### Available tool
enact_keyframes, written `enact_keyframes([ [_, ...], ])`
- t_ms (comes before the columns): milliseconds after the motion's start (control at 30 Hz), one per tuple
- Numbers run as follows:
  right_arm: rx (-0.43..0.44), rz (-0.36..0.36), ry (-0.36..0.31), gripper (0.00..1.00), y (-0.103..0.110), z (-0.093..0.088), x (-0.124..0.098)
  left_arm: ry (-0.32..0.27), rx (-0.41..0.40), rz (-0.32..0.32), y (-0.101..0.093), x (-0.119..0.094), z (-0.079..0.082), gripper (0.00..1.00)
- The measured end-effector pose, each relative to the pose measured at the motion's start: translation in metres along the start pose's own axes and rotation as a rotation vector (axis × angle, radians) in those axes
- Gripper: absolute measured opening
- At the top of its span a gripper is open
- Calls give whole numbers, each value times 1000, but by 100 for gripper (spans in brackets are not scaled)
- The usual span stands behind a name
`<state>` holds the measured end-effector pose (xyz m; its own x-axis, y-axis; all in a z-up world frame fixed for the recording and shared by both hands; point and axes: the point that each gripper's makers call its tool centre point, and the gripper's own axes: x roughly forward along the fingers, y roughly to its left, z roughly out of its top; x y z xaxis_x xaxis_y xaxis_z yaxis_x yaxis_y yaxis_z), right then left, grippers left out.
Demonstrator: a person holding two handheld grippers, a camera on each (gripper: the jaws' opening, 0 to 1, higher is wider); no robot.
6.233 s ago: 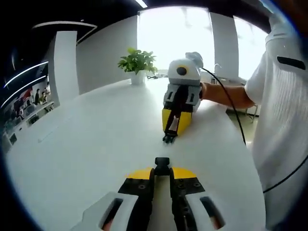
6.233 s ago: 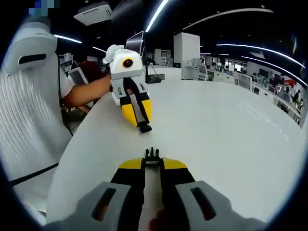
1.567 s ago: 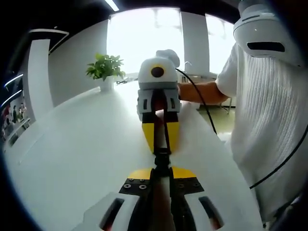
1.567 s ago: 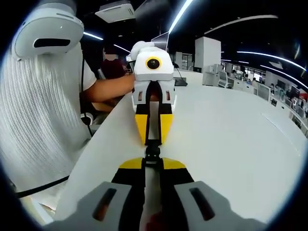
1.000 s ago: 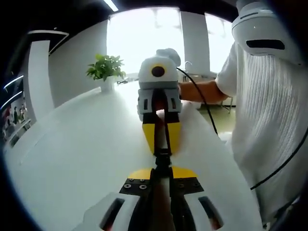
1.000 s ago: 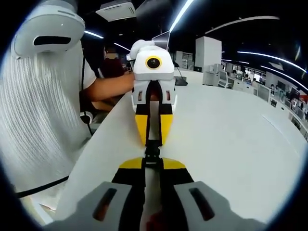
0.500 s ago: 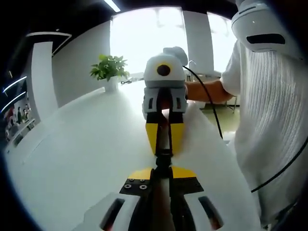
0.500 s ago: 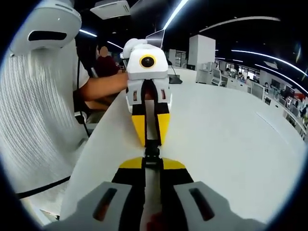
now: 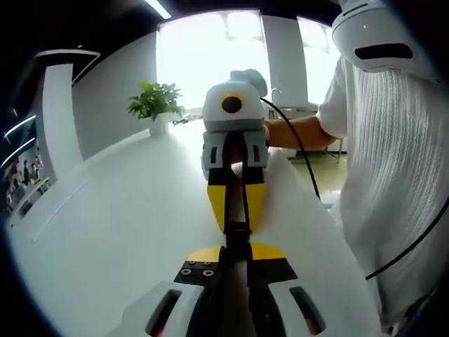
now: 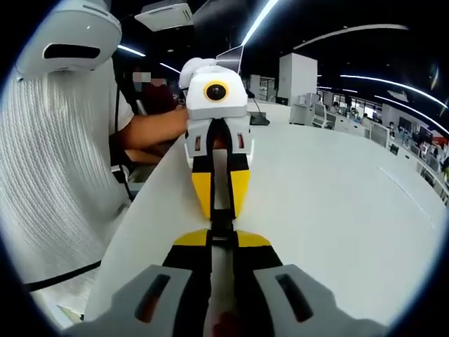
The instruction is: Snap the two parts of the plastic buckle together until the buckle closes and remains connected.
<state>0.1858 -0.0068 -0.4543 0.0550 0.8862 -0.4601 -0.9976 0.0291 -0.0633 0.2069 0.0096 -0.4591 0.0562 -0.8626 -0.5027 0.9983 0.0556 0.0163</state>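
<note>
Buckle (image 9: 237, 233) apparently joined, clamped between left gripper (image 9: 236, 246) and right gripper (image 10: 222, 236) tips

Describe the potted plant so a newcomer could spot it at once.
In the left gripper view, follow the white table to its far edge before the bright window. The potted plant stands there, left of the right gripper: the one leafy green thing, in a white pot.

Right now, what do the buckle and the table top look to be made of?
The buckle, pinched between both hand-held grippers, looks like black moulded plastic, dull with faint highlights, though it is small. The table top looks like smooth white laminate or coated board, evenly lit with soft sheen.
</note>
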Motion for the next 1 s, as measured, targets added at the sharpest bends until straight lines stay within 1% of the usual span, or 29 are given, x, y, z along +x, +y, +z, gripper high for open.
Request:
enact_keyframes([
  [33,0,1,-2,10,2,1,1,-1,1,1,0,0,0,10],
  [67,17,10,-17,10,5,3,2,-1,3,2,-1,1,1,10],
  [100,35,16,-29,10,-4,0,-2,-1,3,4,-1,1,2,10],
  [133,53,20,-37,11,-8,-1,-4,-1,5,4,0,1,2,10],
  [167,54,19,-37,11,-12,-4,-6,-1,6,6,0,2,2,10],
  [233,39,14,-35,11,-12,-3,-5,0,23,10,0,1,2,10],
  [333,26,3,-25,11,-12,-4,-5,3,23,14,2,2,3,10],
  [500,13,2,-34,11,-12,-4,-5,5,25,17,4,1,1,10],
  [533,6,-1,-33,11,-10,-3,-4,6,29,21,4,2,2,10],
  [667,5,-1,-37,11,-9,-3,-4,4,24,21,7,1,1,10],
  [1000,12,-2,-41,12,-10,-3,-4,-2,15,25,5,2,2,11],
])
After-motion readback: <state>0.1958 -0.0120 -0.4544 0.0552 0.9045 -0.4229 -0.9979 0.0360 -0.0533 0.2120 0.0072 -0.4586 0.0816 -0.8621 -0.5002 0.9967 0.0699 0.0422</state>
